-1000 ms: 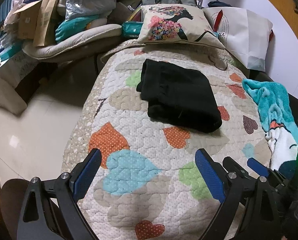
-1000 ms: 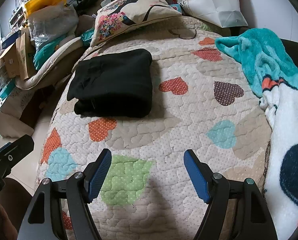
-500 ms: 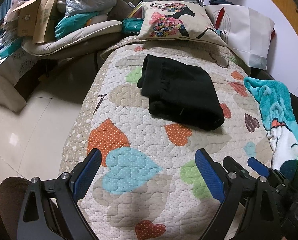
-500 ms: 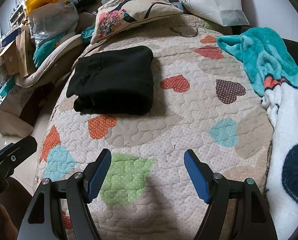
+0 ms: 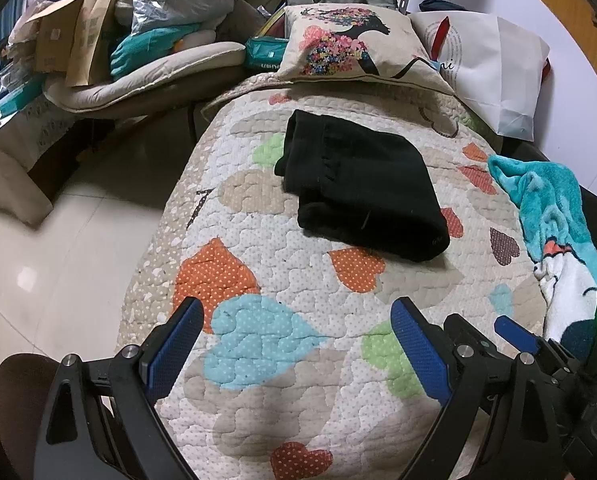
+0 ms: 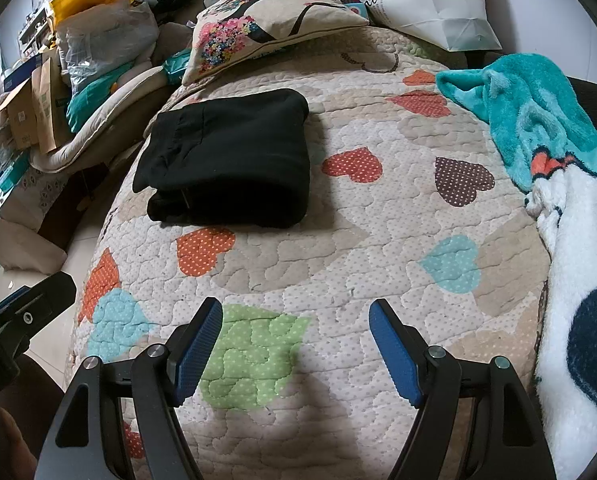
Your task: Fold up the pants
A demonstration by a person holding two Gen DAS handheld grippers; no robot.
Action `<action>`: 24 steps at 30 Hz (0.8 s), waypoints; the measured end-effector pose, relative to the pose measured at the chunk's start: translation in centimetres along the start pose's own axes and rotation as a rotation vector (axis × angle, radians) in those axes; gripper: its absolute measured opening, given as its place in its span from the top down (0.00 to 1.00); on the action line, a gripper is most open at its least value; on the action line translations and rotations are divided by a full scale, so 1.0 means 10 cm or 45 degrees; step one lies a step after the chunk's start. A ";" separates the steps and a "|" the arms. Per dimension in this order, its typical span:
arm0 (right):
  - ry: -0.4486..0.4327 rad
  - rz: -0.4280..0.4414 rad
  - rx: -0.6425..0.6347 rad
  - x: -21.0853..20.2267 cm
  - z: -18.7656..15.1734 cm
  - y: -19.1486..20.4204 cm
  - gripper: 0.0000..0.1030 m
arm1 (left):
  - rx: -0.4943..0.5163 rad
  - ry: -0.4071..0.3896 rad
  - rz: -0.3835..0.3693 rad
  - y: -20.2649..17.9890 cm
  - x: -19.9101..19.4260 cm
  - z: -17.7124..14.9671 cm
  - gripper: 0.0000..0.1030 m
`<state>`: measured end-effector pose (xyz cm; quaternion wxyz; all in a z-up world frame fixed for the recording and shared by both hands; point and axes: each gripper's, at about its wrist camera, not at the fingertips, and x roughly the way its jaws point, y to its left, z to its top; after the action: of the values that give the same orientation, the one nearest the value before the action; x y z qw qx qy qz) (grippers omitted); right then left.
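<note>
The black pants [image 5: 362,184] lie folded into a compact stack on the heart-patterned quilt [image 5: 266,280], toward its far half; they also show in the right wrist view [image 6: 230,164]. My left gripper [image 5: 294,344] is open and empty, hovering over the near end of the quilt, well short of the pants. My right gripper [image 6: 296,344] is open and empty too, also over the near end of the quilt [image 6: 378,240]. The right gripper's body [image 5: 514,344] shows at the lower right of the left wrist view.
A floral pillow [image 5: 350,48] and a white bag [image 5: 494,68] sit at the quilt's far end. A teal and white fleece blanket [image 6: 558,184] lies along the right side. Boxes, bags and cushions [image 5: 138,40] crowd the left, beside tiled floor [image 5: 58,248].
Both grippers have drawn back slightly from the folded pants and stayed open. The pants have not moved.
</note>
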<state>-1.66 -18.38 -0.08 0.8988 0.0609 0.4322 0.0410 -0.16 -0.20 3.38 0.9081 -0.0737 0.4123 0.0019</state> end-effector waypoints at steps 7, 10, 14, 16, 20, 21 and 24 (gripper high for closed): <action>0.006 0.001 0.003 0.02 -0.01 0.01 0.22 | 0.006 -0.018 0.006 -0.03 -0.02 0.00 0.08; 0.006 0.002 0.001 0.02 -0.02 0.01 0.22 | 0.006 -0.017 0.006 -0.03 -0.02 0.00 0.08; 0.008 0.002 0.000 0.03 -0.02 0.02 0.22 | 0.004 -0.019 0.006 -0.03 -0.02 0.00 0.08; 0.007 0.001 -0.001 0.03 -0.02 0.02 0.22 | 0.005 -0.020 0.006 -0.02 -0.02 -0.01 0.08; 0.007 0.002 -0.001 0.03 -0.02 0.02 0.22 | 0.003 -0.021 0.000 -0.02 -0.02 -0.01 0.08; 0.007 0.001 -0.001 0.03 -0.02 0.02 0.21 | 0.002 -0.025 -0.005 -0.03 -0.02 -0.01 0.08; 0.007 0.001 -0.001 0.03 -0.02 0.02 0.21 | 0.001 -0.034 -0.011 -0.05 -0.03 -0.02 0.08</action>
<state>-1.63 -18.10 -0.38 0.8977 0.0607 0.4345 0.0418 -0.46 -0.67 3.54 0.9135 -0.0752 0.3999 -0.0012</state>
